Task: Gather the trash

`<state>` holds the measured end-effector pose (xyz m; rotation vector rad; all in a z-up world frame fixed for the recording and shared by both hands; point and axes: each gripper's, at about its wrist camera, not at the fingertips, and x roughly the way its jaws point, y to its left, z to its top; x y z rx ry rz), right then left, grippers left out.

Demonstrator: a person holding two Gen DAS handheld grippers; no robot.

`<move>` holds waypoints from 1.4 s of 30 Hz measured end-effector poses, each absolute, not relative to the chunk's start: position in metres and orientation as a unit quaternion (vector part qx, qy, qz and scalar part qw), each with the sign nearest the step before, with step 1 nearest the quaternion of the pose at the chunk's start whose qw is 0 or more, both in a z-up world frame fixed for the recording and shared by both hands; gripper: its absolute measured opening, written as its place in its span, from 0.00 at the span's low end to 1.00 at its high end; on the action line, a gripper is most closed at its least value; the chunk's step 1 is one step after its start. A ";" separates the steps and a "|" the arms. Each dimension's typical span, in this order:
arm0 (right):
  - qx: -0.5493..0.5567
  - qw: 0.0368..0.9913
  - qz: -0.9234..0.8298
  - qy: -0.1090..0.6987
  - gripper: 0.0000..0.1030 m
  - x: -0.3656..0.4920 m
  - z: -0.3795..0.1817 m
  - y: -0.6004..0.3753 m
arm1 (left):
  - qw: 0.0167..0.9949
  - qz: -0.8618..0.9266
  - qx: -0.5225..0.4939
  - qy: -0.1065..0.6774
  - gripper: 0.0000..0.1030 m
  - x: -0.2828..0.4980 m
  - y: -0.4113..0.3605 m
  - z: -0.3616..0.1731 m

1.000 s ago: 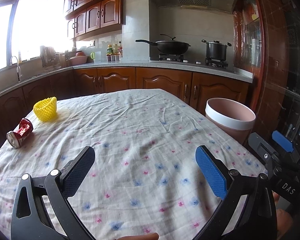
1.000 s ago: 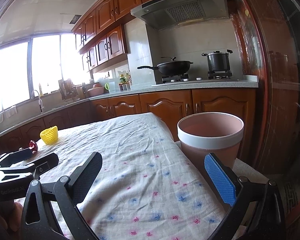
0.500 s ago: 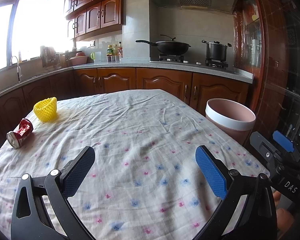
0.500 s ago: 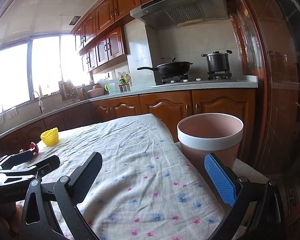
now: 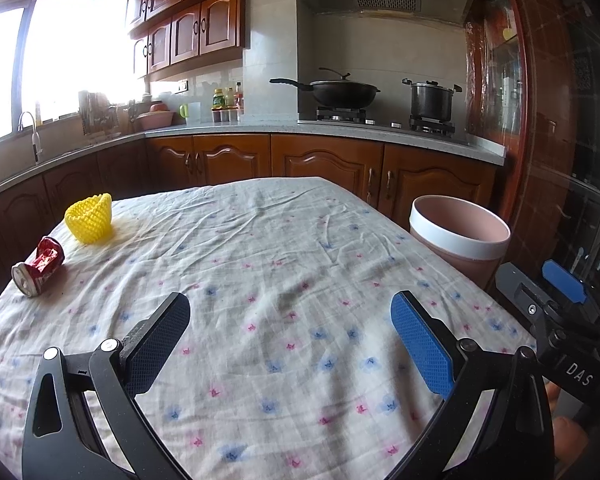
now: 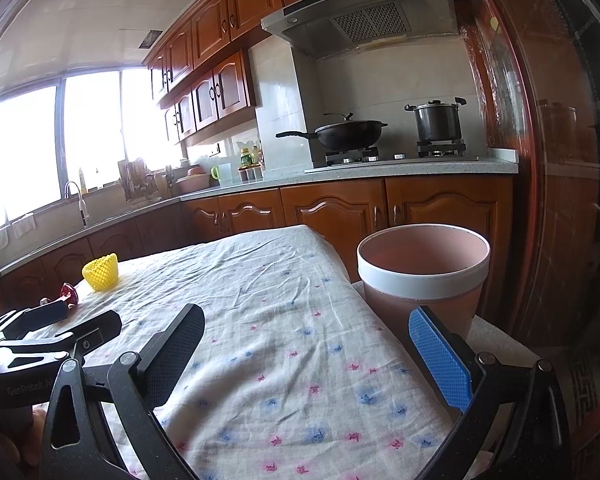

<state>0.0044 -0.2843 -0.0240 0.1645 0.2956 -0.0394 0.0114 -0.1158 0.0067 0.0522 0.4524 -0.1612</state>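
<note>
open cloth (image 5: 284, 280) mid-table; can (image 5: 38, 268), yellow net (image 5: 90, 220) far-left; bin (image 5: 458, 240) off right edge

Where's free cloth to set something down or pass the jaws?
Free: the wide middle of the tablecloth, between the yellow foam net and crushed red can at the left edge and the pink bin off the right edge. Crowded: only that left corner.

right gripper (image 5: 556, 300) | slid slightly lower-right in left wrist view | scene unchanged

Daylight floods from blown-out window (image 5: 60, 56); fisheye edges warped, dark.
</note>
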 end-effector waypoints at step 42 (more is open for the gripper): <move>0.084 0.984 -0.016 0.154 1.00 0.007 -0.023 -0.282 | 0.969 -0.088 0.028 0.230 1.00 0.015 -0.113 0.005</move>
